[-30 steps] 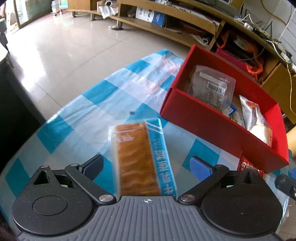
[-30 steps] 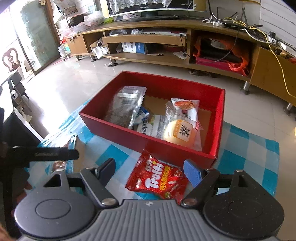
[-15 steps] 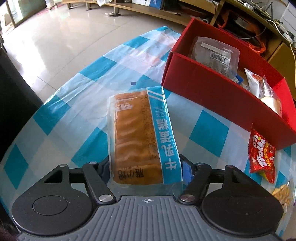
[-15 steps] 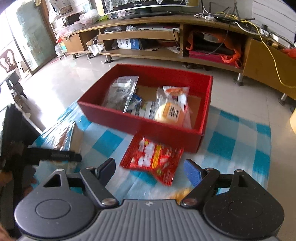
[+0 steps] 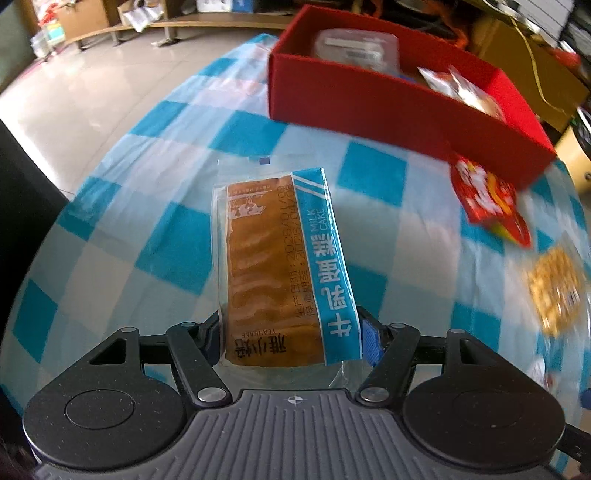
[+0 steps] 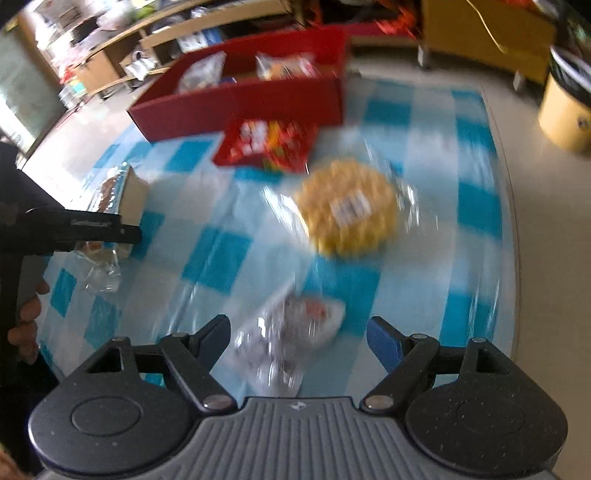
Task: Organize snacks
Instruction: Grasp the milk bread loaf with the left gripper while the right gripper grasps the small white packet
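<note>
The left gripper (image 5: 290,332) is clamping a milk cake (image 5: 280,273) bound for the red box (image 5: 388,99), while the right gripper (image 6: 295,339) is hovering with jaws apart over a silvery packet (image 6: 288,332).

A home living room: beyond the left tongs (image 5: 291,332), past the blue-and-white checked plastic-covered tabletop (image 5: 147,236), lies a glossy pale tiled floor (image 5: 92,96) and a long low wooden media shelf (image 5: 177,22) cluttered with boxes and papers.
</note>
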A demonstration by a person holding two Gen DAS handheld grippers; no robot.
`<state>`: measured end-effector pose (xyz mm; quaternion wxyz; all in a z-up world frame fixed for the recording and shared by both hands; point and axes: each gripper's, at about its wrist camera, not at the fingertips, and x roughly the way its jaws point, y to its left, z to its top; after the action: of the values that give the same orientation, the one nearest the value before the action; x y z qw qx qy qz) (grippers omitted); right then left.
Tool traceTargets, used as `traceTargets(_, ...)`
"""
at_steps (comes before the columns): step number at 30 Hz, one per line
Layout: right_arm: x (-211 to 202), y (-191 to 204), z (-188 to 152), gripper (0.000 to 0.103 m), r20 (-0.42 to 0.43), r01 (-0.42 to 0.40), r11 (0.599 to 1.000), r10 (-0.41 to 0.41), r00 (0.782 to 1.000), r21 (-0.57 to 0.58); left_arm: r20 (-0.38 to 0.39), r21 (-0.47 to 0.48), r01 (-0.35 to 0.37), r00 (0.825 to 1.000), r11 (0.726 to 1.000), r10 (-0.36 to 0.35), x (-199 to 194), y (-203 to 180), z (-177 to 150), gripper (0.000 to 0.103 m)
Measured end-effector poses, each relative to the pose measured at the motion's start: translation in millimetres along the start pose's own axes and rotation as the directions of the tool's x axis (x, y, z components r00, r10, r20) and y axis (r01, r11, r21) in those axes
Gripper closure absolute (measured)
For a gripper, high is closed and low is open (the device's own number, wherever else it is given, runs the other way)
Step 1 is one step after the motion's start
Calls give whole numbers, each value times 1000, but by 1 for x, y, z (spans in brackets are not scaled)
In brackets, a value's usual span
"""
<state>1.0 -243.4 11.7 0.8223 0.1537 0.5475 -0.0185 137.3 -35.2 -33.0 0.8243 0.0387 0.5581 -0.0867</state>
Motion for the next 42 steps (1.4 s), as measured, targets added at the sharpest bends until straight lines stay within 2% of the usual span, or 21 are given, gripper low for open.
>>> traceTargets(5, 20, 2, -12, 22, -62, -49, 993, 55, 997, 104, 4, 29, 14, 1000, 999, -14, -5, -2, -14, 28)
traceTargets(7, 27, 7, -9, 19, -53, -64, 990, 71, 996, 127, 3, 35, 19, 1000, 999, -20, -4, -3, -15, 26)
traceTargets(9, 32, 14, -2, 16, -22, -48, 993, 50, 999, 108, 4, 34, 29, 1000, 999, -29, -3, -3, -14, 23)
traceTargets(10, 36, 19, 3, 12, -16, -34, 995, 35, 999, 96, 3, 31, 36, 999, 999, -36, -2, -2, -14, 19)
traceTargets(12, 42, 25, 8, 8, -11, -18, 997, 19, 1000, 69, 5, 33, 46, 999, 998, -46, -1, -3, -14, 16)
traceTargets(15, 49, 37, 7, 0, 4, 53, 998, -53, 999, -21, 10, 45, 47, 999, 998, -47, 0, -5, -17, 10)
traceTargets(20, 51, 40, 3, 0, 24, 73, 997, -72, 997, -34, 23, 18, 26, 999, 1000, -26, 2, 1, -16, 5)
traceTargets(23, 55, 49, -1, 0, 20, 113, 988, -111, 994, -108, 28, 8, 2, 1000, 1000, -2, 6, 4, -14, 1)
traceTargets(25, 59, 58, -3, 0, 30, 145, 976, -142, 989, -164, 27, 32, -21, 999, 999, 20, 7, 1, -16, 1)
traceTargets(29, 56, 45, 3, 0, 14, 91, 988, -90, 996, -122, 30, 42, -40, 999, 998, 38, 6, 1, -20, 0)
traceTargets(32, 55, 48, -1, 9, 24, 119, 979, -117, 993, -168, 25, 23, -42, 999, 999, 42, 4, 3, -22, 1)
traceTargets(33, 54, 51, -2, 16, 35, 125, 974, -120, 992, -191, 25, 21, -44, 999, 999, 43, 3, 3, -22, 2)
traceTargets(36, 46, 50, -1, 47, 66, 102, 973, -90, 994, -207, 24, 15, -36, 999, 999, 36, -1, 4, -21, 12)
traceTargets(39, 43, 41, 4, 47, 60, 78, 984, -69, 996, -159, 28, 16, -36, 999, 999, 36, -6, 4, -21, 25)
traceTargets(42, 41, 38, 5, 48, 54, 49, 990, -42, 998, -135, 25, -8, -16, 1000, 1000, 16, -10, 8, -22, 28)
